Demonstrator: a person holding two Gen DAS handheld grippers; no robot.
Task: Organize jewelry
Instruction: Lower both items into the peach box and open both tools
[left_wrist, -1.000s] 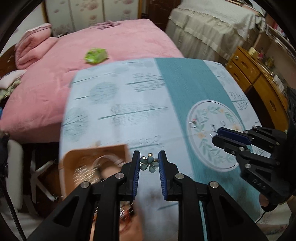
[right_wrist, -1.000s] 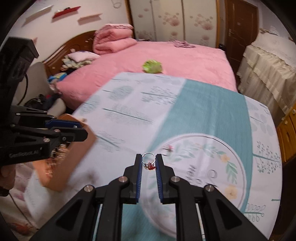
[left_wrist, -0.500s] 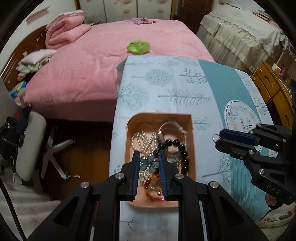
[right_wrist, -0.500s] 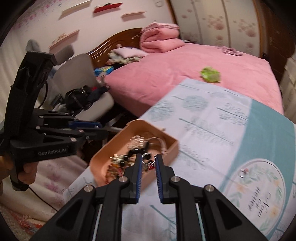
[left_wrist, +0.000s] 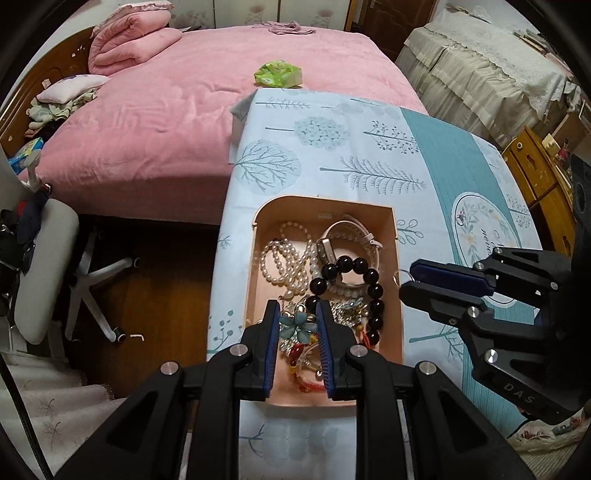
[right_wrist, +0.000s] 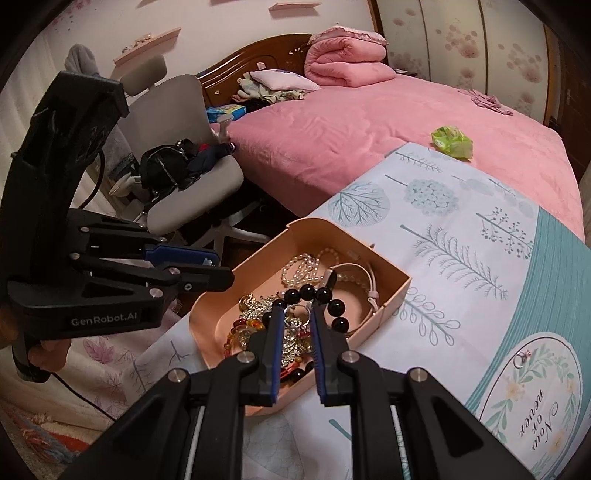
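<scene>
**Both grippers loaded above the jewelry box**

Your left gripper is clamped on a flower brooch with pale blue-green petals, poised over the near end of the peach jewelry box. Your right gripper pinches a thin silver ring with small red charms over the same box. Inside lie white pearl strands, a black bead bracelet and a pale pink strap. The box sits on the tree-print tablecloth near its edge.

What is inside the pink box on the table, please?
The pink box holds pearl strands, a black bead bracelet, a pale strap and tangled gold pieces. The grippers cover its near end.
</scene>
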